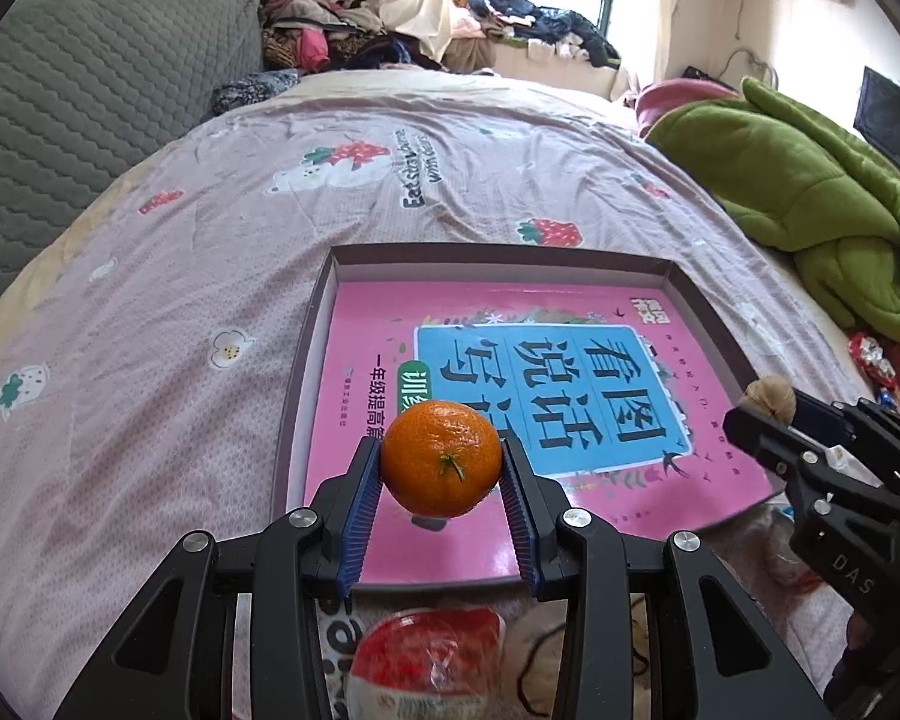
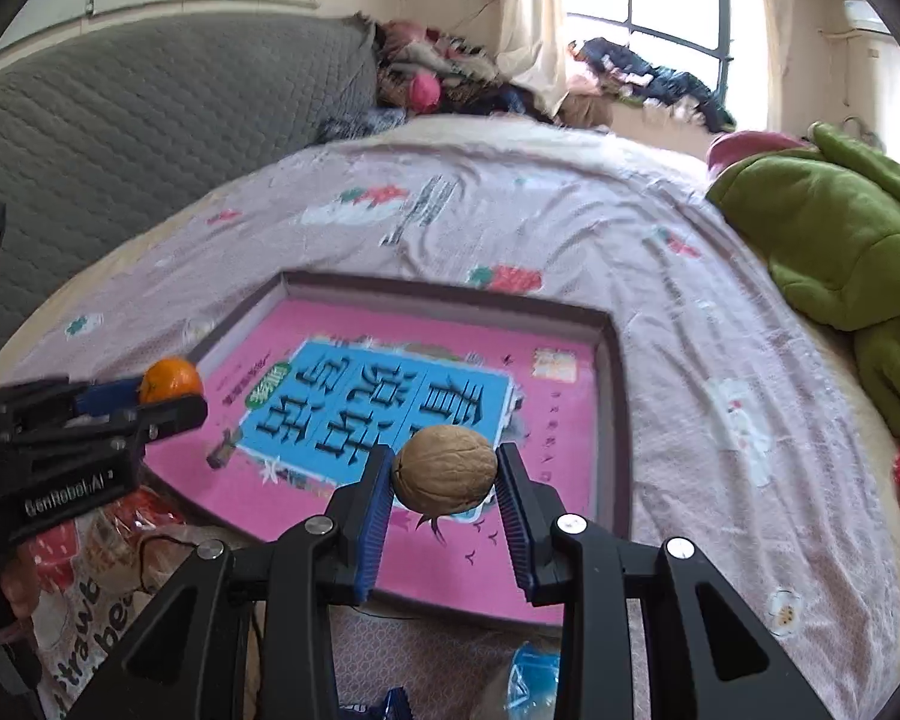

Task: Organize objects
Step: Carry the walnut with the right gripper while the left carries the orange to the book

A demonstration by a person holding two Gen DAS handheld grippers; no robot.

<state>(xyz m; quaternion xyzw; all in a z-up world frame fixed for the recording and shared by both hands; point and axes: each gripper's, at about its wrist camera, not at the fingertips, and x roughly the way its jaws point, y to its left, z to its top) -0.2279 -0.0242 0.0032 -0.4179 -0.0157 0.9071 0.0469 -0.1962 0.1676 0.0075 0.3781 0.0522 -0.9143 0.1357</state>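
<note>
My left gripper (image 1: 441, 459) is shut on an orange mandarin (image 1: 441, 456) and holds it above the near edge of a shallow grey tray (image 1: 498, 254) that holds a pink book (image 1: 450, 546). My right gripper (image 2: 444, 471) is shut on a brown walnut (image 2: 444, 469) above the same tray (image 2: 615, 420) and pink book (image 2: 450, 564). The right gripper with the walnut (image 1: 768, 399) shows at the right of the left wrist view. The left gripper with the mandarin (image 2: 171, 380) shows at the left of the right wrist view.
The tray lies on a bed with a pink strawberry-print sheet (image 1: 210, 240). A green blanket (image 1: 810, 192) is heaped on the right, a grey headboard (image 1: 90, 90) on the left. A red-lidded packet (image 1: 426, 660) and blue wrappers (image 2: 531, 678) lie near the front edge.
</note>
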